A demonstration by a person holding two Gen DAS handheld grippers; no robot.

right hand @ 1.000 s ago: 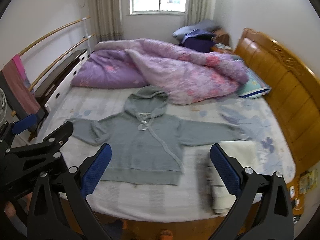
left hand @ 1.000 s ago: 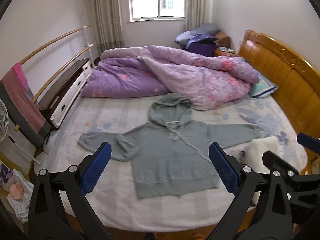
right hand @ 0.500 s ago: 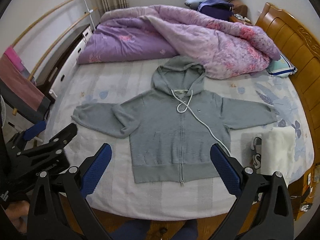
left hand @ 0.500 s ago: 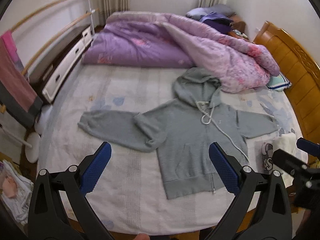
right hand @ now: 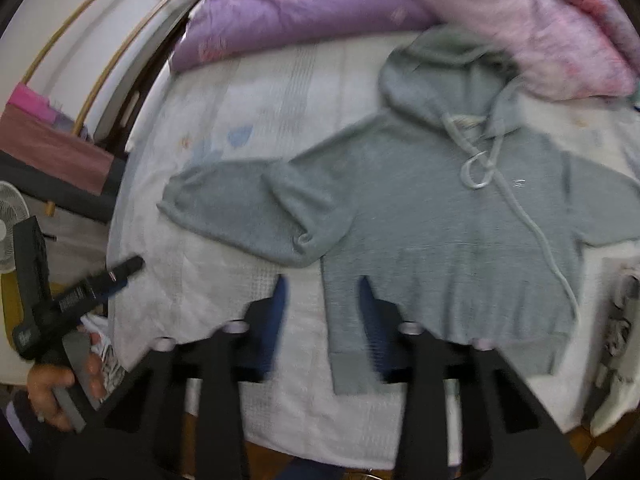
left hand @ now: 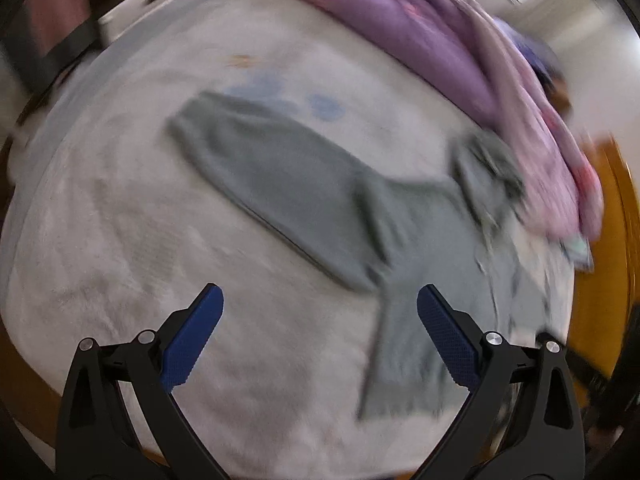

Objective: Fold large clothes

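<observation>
A grey hoodie (right hand: 432, 232) lies spread flat, front up, on a bed (right hand: 280, 92) covered with a pale sheet, its hood toward the far side and touching a rumpled purple quilt (right hand: 304, 4), its sleeves stretched out to left and right. The right gripper (right hand: 322, 312) points steeply down over the near left corner of the hoodie's hem; its jaws are closing, with a gap left between the blue pads, which press on nothing, and the hem's left edge lies beyond that gap. The left gripper (left hand: 320, 336) has its jaws wide apart and empty, above bare sheet, with the hoodie's left sleeve beyond them and its body to the right. This view is heavily blurred. In the right wrist view, a hand (right hand: 60, 384) grips the left gripper's handle at the near left.
</observation>
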